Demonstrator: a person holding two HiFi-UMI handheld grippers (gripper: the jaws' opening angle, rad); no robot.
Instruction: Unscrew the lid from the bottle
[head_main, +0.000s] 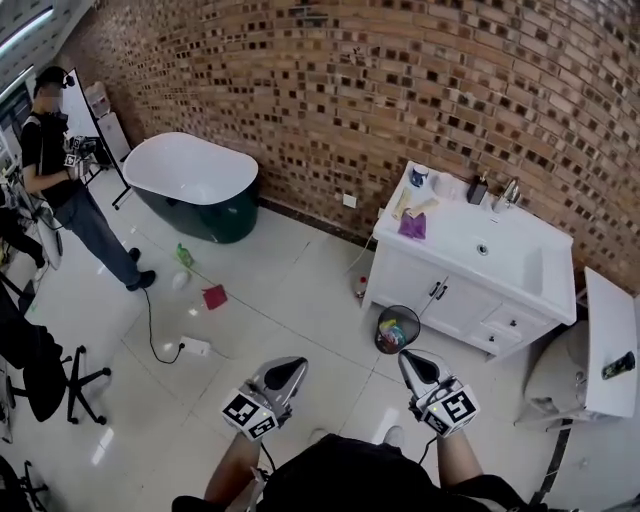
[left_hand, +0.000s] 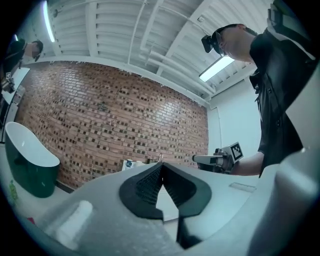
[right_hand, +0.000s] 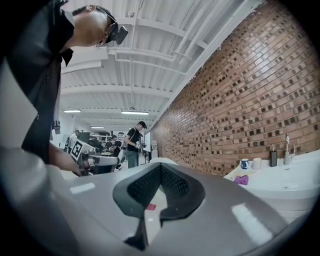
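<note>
Left gripper (head_main: 290, 368): grey, two-jaw; we read the jaws clenched with nothing between them.
Right gripper (head_main: 408, 362): likewise clenched and empty.
Bottle: we see a small green bottle (head_main: 184, 255) on the white tiled floor (head_main: 300, 290) near the white-and-green bathtub (head_main: 190, 180), well apart from both grippers.
Views: only the head view shows it plainly; the right gripper view does not.

The left gripper (head_main: 284, 376) and right gripper (head_main: 415, 368) were held level before the person, well apart, jaws closed and empty.
</note>
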